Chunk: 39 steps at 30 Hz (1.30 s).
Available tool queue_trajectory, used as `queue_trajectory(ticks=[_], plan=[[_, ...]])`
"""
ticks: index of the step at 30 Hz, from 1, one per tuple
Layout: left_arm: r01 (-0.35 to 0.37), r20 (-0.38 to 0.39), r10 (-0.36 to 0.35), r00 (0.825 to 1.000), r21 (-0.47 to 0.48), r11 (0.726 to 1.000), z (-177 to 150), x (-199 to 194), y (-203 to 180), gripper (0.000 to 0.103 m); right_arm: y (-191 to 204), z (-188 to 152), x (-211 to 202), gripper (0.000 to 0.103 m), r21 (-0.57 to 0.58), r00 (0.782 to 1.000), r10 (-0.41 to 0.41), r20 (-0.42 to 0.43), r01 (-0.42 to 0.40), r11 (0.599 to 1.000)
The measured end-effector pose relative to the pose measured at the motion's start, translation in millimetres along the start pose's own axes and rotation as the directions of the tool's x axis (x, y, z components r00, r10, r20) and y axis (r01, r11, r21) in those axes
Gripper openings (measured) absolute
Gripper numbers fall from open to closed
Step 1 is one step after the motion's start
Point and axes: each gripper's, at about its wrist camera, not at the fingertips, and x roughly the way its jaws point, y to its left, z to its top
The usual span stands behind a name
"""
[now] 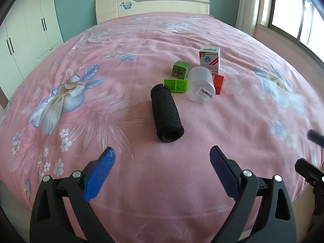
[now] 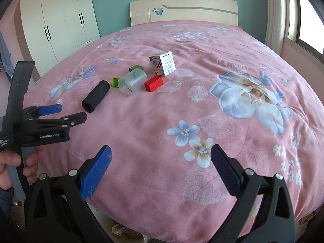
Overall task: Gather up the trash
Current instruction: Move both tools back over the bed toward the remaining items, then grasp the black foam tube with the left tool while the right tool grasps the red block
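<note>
We see black foam tube [image 1: 167, 112] dead ahead of left claw [image 1: 162, 156], long axis toward us, nearer the bed's [image 1: 141, 192] foot edge | left nearer | both claws spread, right claw [image 2: 161, 154] too.

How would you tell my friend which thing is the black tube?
Look at the pink flowery bed. Small items cluster mid-bed; nearest the foot lies the black tube, on its side beside a clear plastic jar. It is the only dark, rough, open-ended item; its neighbours are coloured boxes.

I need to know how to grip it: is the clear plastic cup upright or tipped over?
Tipped over. The clear plastic cup lies on its side on the bedspread, its round end facing the left wrist camera.
</note>
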Motion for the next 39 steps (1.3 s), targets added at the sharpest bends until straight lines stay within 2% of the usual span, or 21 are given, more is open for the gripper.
queue_trajectory(ticks=[6, 8, 11, 18, 23, 30, 34, 35, 39], plan=[[-0.021, -0.031, 0.02, 0.999, -0.037, 0.999, 21, 31, 10, 0.096, -15, 16, 29, 0.096, 0.039, 1.0, -0.011, -0.022, 0.012, 0.999], [0.002, -0.037, -0.004, 0.999, -0.055, 0.998, 27, 37, 12, 0.096, -18, 20, 35, 0.096, 0.046, 1.0, -0.009, -0.027, 0.01, 0.999], [-0.005, -0.054, 0.002, 0.999, -0.057, 0.998, 32, 46, 11, 0.096, -18, 25, 45, 0.096, 0.038, 0.999, -0.011, -0.032, 0.013, 0.999], [-0.014, -0.056, 0.014, 0.998, -0.011, 1.0, 39, 57, -1, 0.095, -14, 52, 70, 0.096, -0.008, 0.999, -0.008, -0.045, 0.008, 1.0], [0.006, -0.058, -0.006, 0.998, 0.006, 1.0, 40, 61, -6, 0.076, -15, 78, 92, 0.096, -0.069, 0.999, 0.005, -0.047, -0.009, 0.998], [0.005, -0.055, -0.004, 0.998, 0.013, 1.0, 44, 67, -8, 0.071, -15, 96, 123, 0.094, -0.191, 0.987, 0.117, -0.113, -0.137, 0.972], [-0.004, -0.051, 0.005, 0.999, 0.017, 1.0, 45, 70, -10, 0.067, -10, 104, 141, 0.085, -0.279, 0.983, 0.113, -0.147, -0.151, 0.948], [-0.004, -0.053, 0.005, 0.999, 0.018, 1.0, 46, 71, -11, 0.065, -9, 106, 146, 0.079, -0.288, 0.981, 0.114, -0.16, -0.156, 0.945], [-0.004, -0.055, 0.005, 0.998, 0.016, 1.0, 48, 73, -12, 0.061, 0, 112, 160, 0.078, -0.338, 0.978, 0.127, -0.166, -0.178, 0.924]])
